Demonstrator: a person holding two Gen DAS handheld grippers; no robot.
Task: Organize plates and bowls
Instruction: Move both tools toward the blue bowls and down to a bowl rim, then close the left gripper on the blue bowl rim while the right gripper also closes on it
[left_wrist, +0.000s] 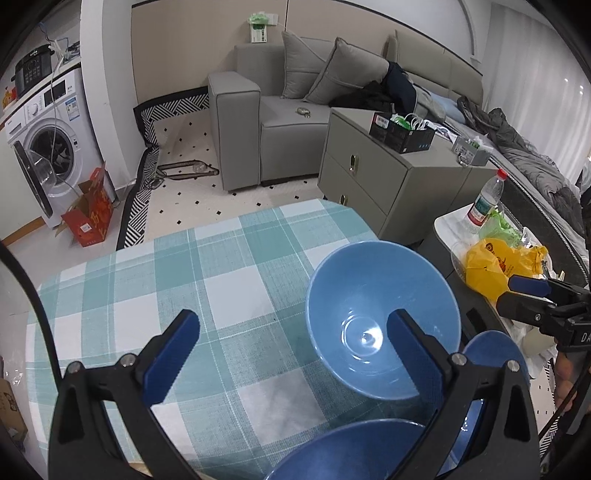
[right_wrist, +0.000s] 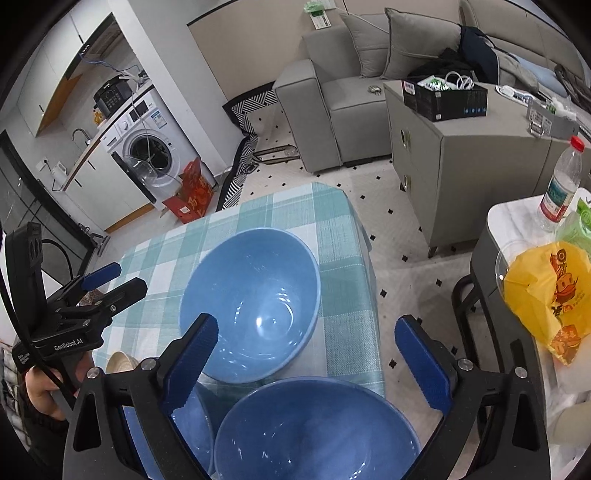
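Blue pads are being shown spread wide on both tongs, with nothing clamped. The right gripper (right_wrist: 306, 354) is being held above the near right corner of the table (right_wrist: 343, 266), jaws apart; the light blue bowl (right_wrist: 251, 306) is lying just ahead and slightly left of its fingertips, upright, with the rim beside the left pad. A darker blue bowl (right_wrist: 314, 432) is sitting directly under the jaws at the near edge, and a third blue piece (right_wrist: 192, 421) is partly hidden behind the left finger; bowl or plate cannot be told. The left gripper (left_wrist: 291, 350) is also being held open over the checked cloth (left_wrist: 147, 280), with the light blue bowl (left_wrist: 380, 314) off to its right, partly behind the right finger. The right gripper is judged nearer to the bowls. The bowls are round, so no long axis is being considered; a rim grip is likely needed. Beyond the table, a side table holding a yellow bag (right_wrist: 546, 295) and a bottle (right_wrist: 561, 181), a grey sofa (right_wrist: 332, 81) and a washing machine (right_wrist: 147, 155) are being seen.
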